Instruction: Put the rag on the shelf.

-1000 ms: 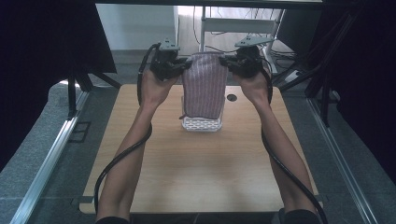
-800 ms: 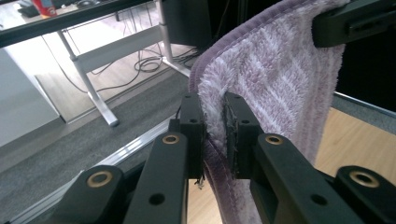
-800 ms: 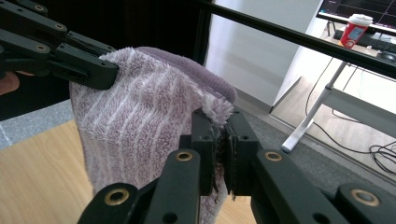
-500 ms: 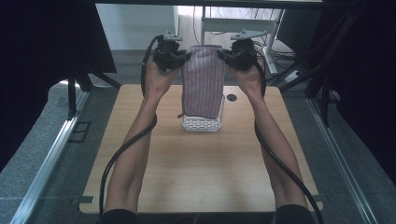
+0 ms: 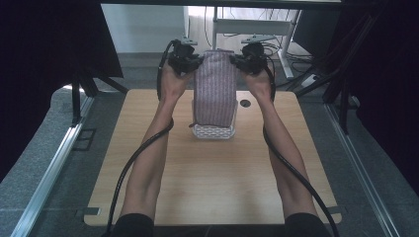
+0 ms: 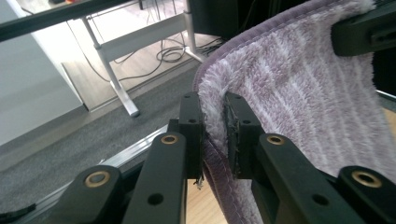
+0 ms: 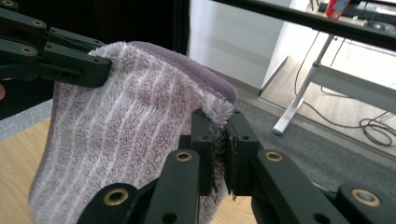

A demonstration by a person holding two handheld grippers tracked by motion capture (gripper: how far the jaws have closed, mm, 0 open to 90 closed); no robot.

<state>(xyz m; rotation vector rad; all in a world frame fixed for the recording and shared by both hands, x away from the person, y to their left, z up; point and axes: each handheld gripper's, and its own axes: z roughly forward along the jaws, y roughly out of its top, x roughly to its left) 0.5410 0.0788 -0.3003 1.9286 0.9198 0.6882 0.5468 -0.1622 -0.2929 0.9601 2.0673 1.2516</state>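
A purple striped towel (image 5: 214,89) hangs stretched between both grippers above the far middle of the wooden table (image 5: 212,182). My left gripper (image 5: 193,61) is shut on its upper left corner; my right gripper (image 5: 237,60) is shut on the upper right corner. In the left gripper view the jaws pinch the towel (image 6: 299,98) edge, with the gripper (image 6: 214,126) closed on the fluffy hem. In the right gripper view the gripper (image 7: 220,140) clamps the towel (image 7: 126,140) corner, and the other gripper's jaw holds the far corner. The towel's lower end hangs down into a white lattice basket (image 5: 213,131).
A dark round hole (image 5: 245,103) lies in the table right of the basket. Beyond the table's far edge stand a white desk frame (image 5: 257,27) with cables. Black curtains flank both sides. Gripper cables trail along both forearms.
Both grippers have moved farther away and higher with the towel, lifting more of it out of the basket.
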